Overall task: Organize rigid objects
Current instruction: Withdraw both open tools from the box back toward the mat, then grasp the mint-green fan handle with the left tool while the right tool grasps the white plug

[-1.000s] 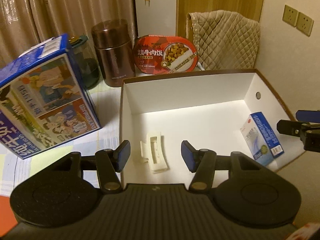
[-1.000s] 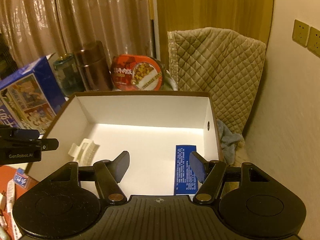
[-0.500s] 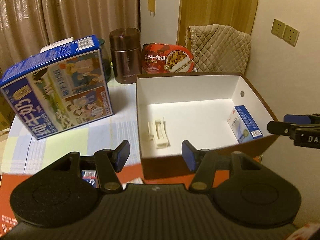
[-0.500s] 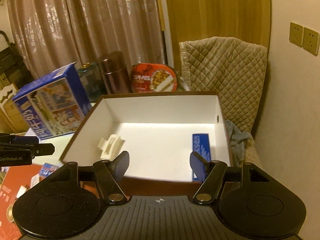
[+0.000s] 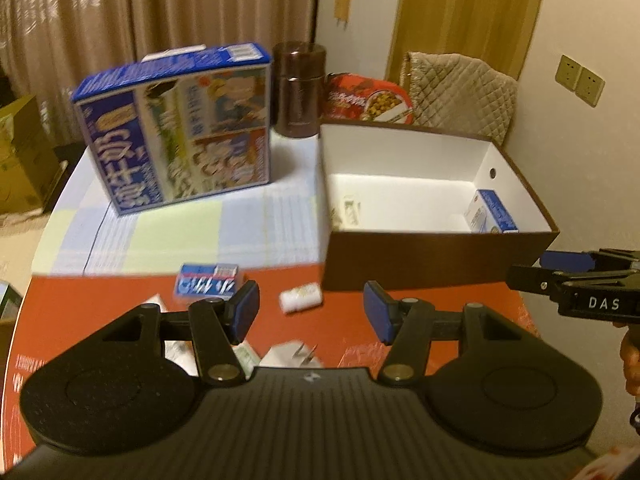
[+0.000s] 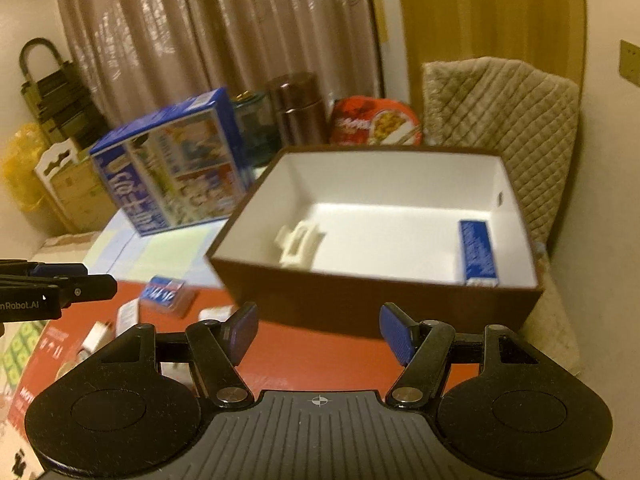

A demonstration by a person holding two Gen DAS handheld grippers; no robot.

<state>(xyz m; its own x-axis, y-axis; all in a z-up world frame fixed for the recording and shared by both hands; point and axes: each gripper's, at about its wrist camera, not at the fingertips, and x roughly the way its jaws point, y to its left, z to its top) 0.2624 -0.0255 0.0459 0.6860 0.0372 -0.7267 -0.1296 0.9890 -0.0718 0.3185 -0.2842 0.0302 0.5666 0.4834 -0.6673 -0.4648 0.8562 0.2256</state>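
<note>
— What do we log for the table (image 5: 276, 328)?
— Red surface near us, a pale checked cloth (image 5: 176, 232) across the far part.
— On the cloth?
— We see a big blue carton (image 5: 176, 128), a brown flask (image 5: 300, 88), and the open brown box (image 5: 436, 260).
— On the red part?
— We note a small blue packet (image 5: 208, 285) and a small white pack (image 5: 301, 299).

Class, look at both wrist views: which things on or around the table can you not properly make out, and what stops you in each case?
- Small items on the red mat: left wrist view, hidden partly behind the left tool.
- Blue packet: right wrist view, print blurred.
- Green jar: right wrist view, blurred, partly behind the blue carton.
- White clip: left wrist view, half hidden by the box wall.
</note>
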